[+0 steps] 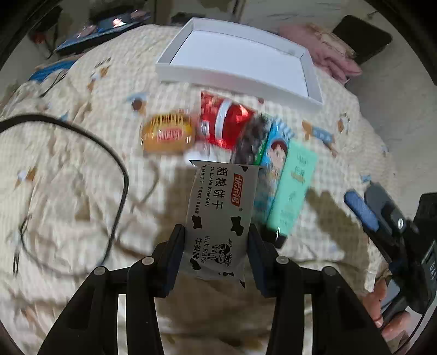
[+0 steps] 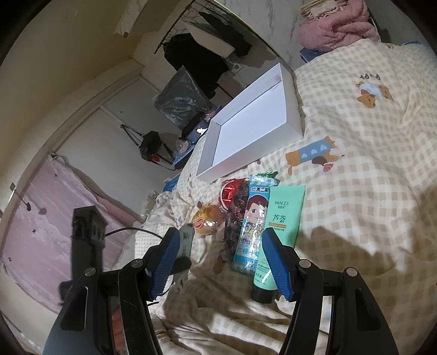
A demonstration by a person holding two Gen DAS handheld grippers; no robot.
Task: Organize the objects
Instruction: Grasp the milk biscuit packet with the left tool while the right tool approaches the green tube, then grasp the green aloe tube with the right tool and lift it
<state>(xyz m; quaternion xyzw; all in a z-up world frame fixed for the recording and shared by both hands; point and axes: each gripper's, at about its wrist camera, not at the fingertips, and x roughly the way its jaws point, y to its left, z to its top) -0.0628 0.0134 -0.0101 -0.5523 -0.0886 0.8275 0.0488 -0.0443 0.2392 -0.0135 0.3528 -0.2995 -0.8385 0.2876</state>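
Two grippers are out over the bed, and only one has anything in it. The left gripper (image 1: 217, 240) has its dark pads pressed against the long sides of a grey biscuit packet (image 1: 220, 218) printed with cow patches, which hangs in the air above the checked quilt (image 1: 82, 169), clear of the other things. Beyond the packet lies a small huddle on the quilt: a round orange-wrapped bun (image 1: 168, 133), a shiny red packet (image 1: 222, 120) touching a dark speckled packet (image 1: 250, 142), then a blue carton with a cartoon boy (image 1: 275, 153) and, just beside that, a mint-green tube (image 1: 293, 185) with a black cap. A shallow white box (image 1: 240, 58) sits open farther back on the quilt, past the red packet. A black cable (image 1: 82, 136) loops across the fabric to the left. The right gripper (image 2: 222, 259) stands with its blue-ribbed fingers (image 2: 164, 262) spread apart, nothing between them, low over the quilt near the tube's capped end. From its side the white box tilts up behind the row of goods, and pink bedding (image 2: 338, 24) is heaped at the far corner.
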